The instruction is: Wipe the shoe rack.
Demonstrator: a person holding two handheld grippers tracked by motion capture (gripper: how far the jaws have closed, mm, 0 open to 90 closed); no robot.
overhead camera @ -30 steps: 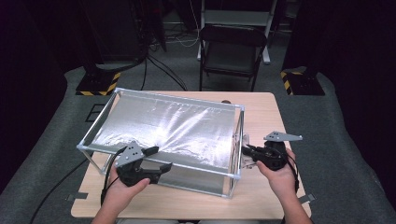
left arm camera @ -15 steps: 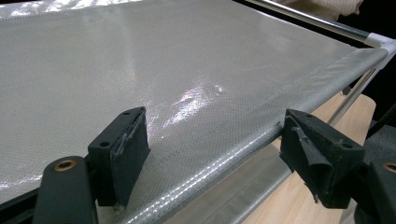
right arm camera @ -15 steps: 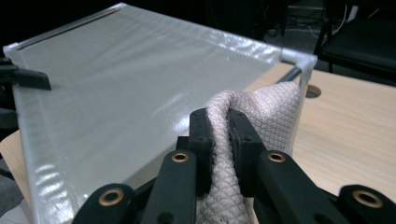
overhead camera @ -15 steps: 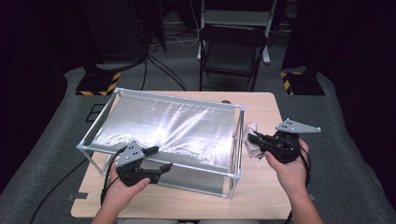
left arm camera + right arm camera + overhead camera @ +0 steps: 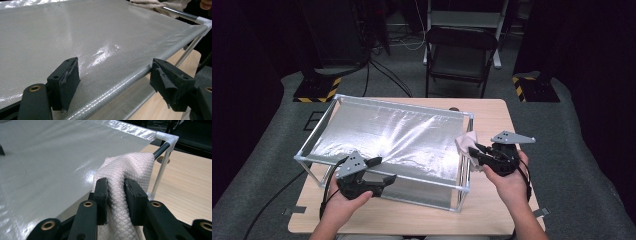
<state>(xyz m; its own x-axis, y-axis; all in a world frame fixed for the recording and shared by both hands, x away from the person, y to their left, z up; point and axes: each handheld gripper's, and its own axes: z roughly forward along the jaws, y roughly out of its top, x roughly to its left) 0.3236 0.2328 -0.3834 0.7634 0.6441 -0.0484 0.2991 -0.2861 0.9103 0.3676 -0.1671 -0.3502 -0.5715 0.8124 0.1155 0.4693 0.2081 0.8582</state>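
The right gripper [image 5: 116,192], fingers just loosening, is pinching the quilted cloth [image 5: 130,167] against the frame's [image 5: 464,172] edge; the left gripper [image 5: 117,85] is seemingly resting released.

Quilted matt cloth [image 5: 130,167]; glossy woven sheet [image 5: 50,157]; wooden table [image 5: 507,125].

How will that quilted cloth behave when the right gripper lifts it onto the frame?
The quilted cloth is probably floppy: it bunches and folds between the right gripper jaws, which have just been opening. It looks light, sagging over the frame rail. It may slide on the glossy sheet.
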